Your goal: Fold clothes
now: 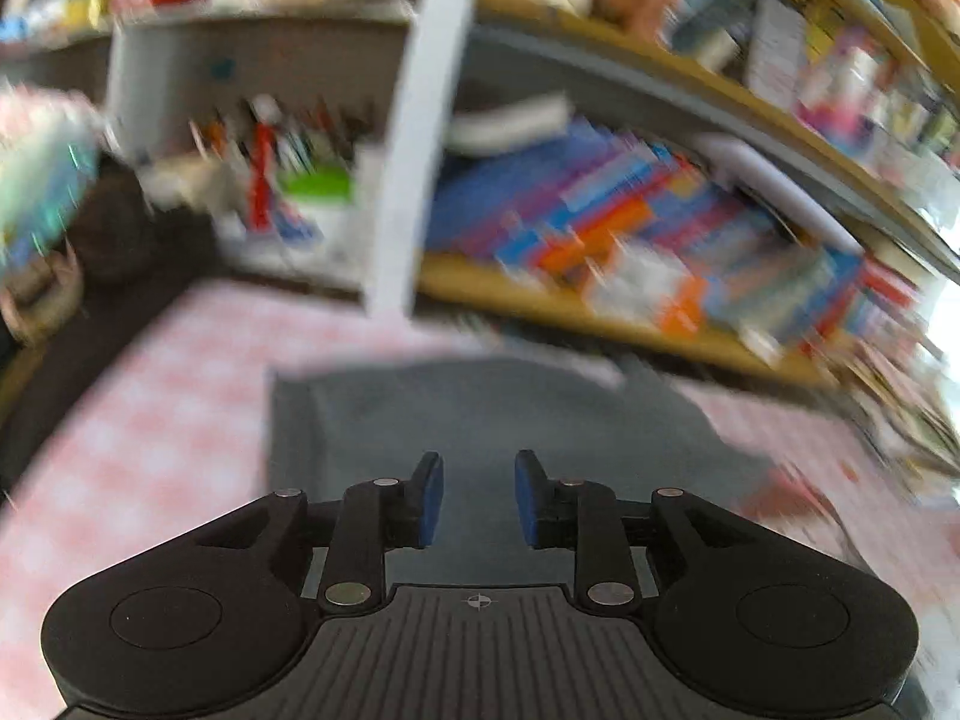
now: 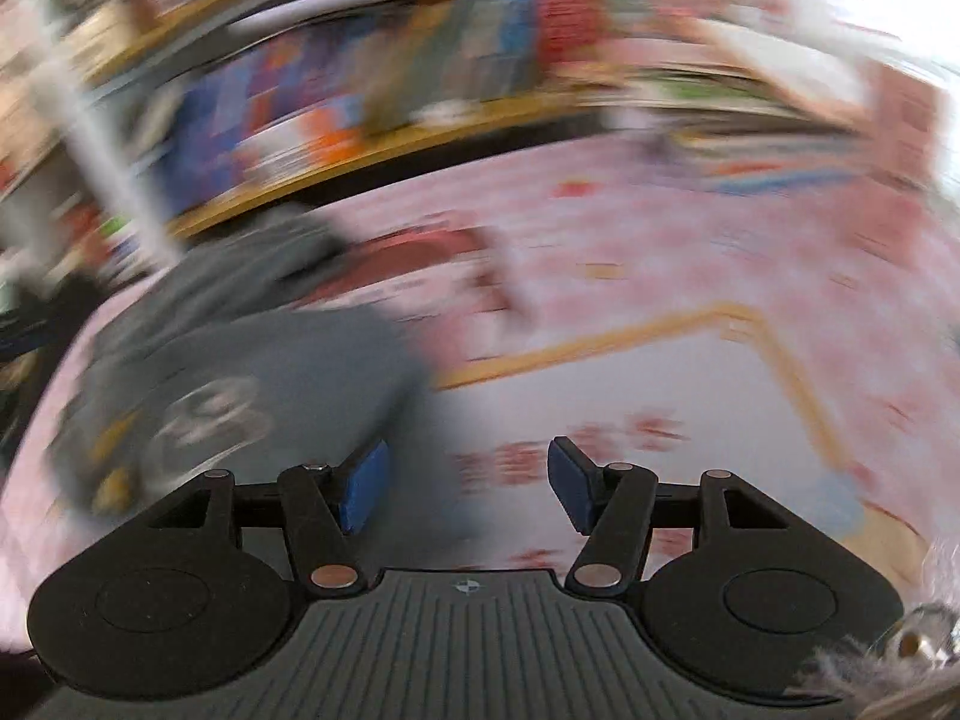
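Observation:
A grey garment [image 1: 480, 414] lies flat on a pink checked tablecloth [image 1: 150, 456], right ahead of my left gripper [image 1: 479, 498], which is open and empty above its near edge. In the right wrist view the same grey garment [image 2: 252, 372], with a pale print on it, lies to the left. My right gripper [image 2: 468, 489] is open and empty, to the right of the garment's edge, over the cloth. Both views are blurred by motion.
Shelves packed with colourful books and boxes [image 1: 630, 228] run behind the table, with a white upright post [image 1: 414, 138]. A pale mat with a yellow border [image 2: 690, 378] lies on the tablecloth [image 2: 750, 228] ahead of my right gripper. A furry object [image 2: 888, 660] shows at bottom right.

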Motion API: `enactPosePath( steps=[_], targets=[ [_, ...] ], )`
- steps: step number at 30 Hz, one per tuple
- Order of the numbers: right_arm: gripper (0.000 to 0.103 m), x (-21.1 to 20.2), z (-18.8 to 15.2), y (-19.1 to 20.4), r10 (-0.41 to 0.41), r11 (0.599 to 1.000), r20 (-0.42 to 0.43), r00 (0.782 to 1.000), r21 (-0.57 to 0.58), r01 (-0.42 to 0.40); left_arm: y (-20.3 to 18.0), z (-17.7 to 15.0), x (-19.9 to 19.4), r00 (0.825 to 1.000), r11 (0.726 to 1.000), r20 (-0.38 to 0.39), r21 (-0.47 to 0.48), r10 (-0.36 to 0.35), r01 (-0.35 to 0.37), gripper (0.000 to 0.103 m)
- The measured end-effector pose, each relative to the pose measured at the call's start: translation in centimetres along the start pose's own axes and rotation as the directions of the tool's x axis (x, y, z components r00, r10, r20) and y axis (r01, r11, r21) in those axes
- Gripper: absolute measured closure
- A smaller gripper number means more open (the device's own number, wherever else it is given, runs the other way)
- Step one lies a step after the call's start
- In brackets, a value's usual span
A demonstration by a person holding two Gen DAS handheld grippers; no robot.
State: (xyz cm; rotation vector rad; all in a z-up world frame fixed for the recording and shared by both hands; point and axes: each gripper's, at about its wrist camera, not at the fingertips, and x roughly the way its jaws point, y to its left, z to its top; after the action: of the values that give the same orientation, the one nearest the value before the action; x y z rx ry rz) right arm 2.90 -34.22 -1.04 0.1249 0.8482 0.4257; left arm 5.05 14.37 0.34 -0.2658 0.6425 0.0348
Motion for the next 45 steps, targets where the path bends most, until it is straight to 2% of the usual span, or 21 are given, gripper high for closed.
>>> enactPosePath(
  steps=[4,8,10,11,12,15,16,18,20,21,22,23,24,26,30,32,35,37,41,45],
  targets=[
    [0.046,2.1,0.4,3.3,0.130,0.984,-0.113,0.985,-0.108,-0.142,-0.1,-3.8,-0.5,0.996,1.000,-0.084,-0.019,0.013,-0.015,0.077],
    [0.048,4.6,0.0,4.6,0.145,0.977,-0.207,0.967,-0.126,-0.174,1.4,-5.8,-0.8,0.987,0.995,-0.146,-0.071,0.060,-0.071,0.077],
    [0.070,5.7,0.0,4.3,0.154,0.978,-0.248,0.956,-0.097,-0.182,2.1,-6.4,-0.9,0.982,0.992,-0.169,-0.081,0.085,-0.100,0.077],
    [0.090,5.7,0.0,4.0,0.162,0.979,-0.253,0.954,-0.084,-0.188,2.4,-6.5,-1.0,0.980,0.990,-0.174,-0.088,0.092,-0.109,0.077],
    [0.093,5.6,0.1,3.6,0.171,0.978,-0.254,0.952,-0.071,-0.195,2.7,-6.6,-1.2,0.980,0.988,-0.174,-0.102,0.099,-0.118,0.077],
    [0.094,3.9,1.5,0.7,0.127,0.990,-0.181,0.975,-0.031,-0.135,3.6,-6.9,-2.3,0.980,0.982,-0.160,-0.132,0.117,-0.138,0.077],
    [0.094,3.1,2.2,-0.8,0.085,0.996,-0.141,0.986,-0.002,-0.086,3.8,-6.9,-2.5,0.980,0.980,-0.156,-0.138,0.124,-0.146,0.077],
    [0.094,1.6,3.9,-4.2,-0.069,0.996,-0.059,0.996,0.049,0.072,4.2,-7.0,-2.8,0.979,0.976,-0.149,-0.149,0.138,-0.160,0.077],
    [0.091,0.4,5.1,-7.0,-0.252,0.962,-0.001,0.968,0.103,0.251,4.5,-7.0,-3.2,0.978,0.971,-0.142,-0.164,0.152,-0.175,0.077],
    [0.090,-0.1,5.6,-8.3,-0.325,0.937,0.015,0.946,0.138,0.320,4.7,-7.0,-3.4,0.977,0.968,-0.138,-0.174,0.160,-0.183,0.075],
    [0.089,-0.6,5.9,-9.2,-0.360,0.922,0.033,0.932,0.166,0.350,4.8,-7.0,-3.5,0.977,0.964,-0.133,-0.185,0.168,-0.191,0.068],
    [0.086,-1.0,6.1,-9.6,-0.367,0.919,0.053,0.929,0.179,0.352,5.0,-7.0,-3.7,0.976,0.960,-0.129,-0.195,0.175,-0.198,0.065],
    [0.077,-1.1,6.1,-9.6,-0.359,0.922,0.065,0.931,0.176,0.344,5.2,-7.0,-3.9,0.975,0.957,-0.125,-0.206,0.183,-0.206,0.060],
    [0.070,-0.6,5.7,-8.8,-0.320,0.940,0.060,0.945,0.147,0.309,5.6,-7.0,-4.4,0.973,0.948,-0.115,-0.231,0.198,-0.220,0.057],
    [0.070,0.8,4.7,-7.1,-0.249,0.965,0.033,0.968,0.087,0.245,6.6,-6.9,-4.6,0.968,0.924,-0.114,-0.292,0.224,-0.248,0.057],
    [0.072,2.2,3.8,-6.4,-0.238,0.969,-0.002,0.971,0.060,0.238,7.0,-6.8,-4.5,0.967,0.913,-0.114,-0.318,0.229,-0.254,0.057],
    [0.091,4.4,2.7,-6.0,-0.249,0.968,-0.075,0.966,0.026,0.251,7.4,-6.6,-4.1,0.966,0.904,-0.107,-0.341,0.236,-0.258,0.057],
    [0.092,5.2,2.1,-6.1,-0.267,0.963,-0.113,0.957,0.003,0.269,7.6,-6.4,-3.6,0.962,0.894,-0.110,-0.355,0.249,-0.272,0.057],
    [0.092,5.3,1.6,-6.2,-0.282,0.959,-0.115,0.952,-0.012,0.283,8.3,-6.0,-2.3,0.954,0.868,-0.136,-0.396,0.267,-0.299,0.057],
    [0.092,5.2,1.4,-6.0,-0.298,0.955,-0.116,0.948,-0.037,0.295,9.1,-6.3,-1.5,0.964,0.842,-0.131,-0.470,0.231,-0.266,0.061]
  ],
)
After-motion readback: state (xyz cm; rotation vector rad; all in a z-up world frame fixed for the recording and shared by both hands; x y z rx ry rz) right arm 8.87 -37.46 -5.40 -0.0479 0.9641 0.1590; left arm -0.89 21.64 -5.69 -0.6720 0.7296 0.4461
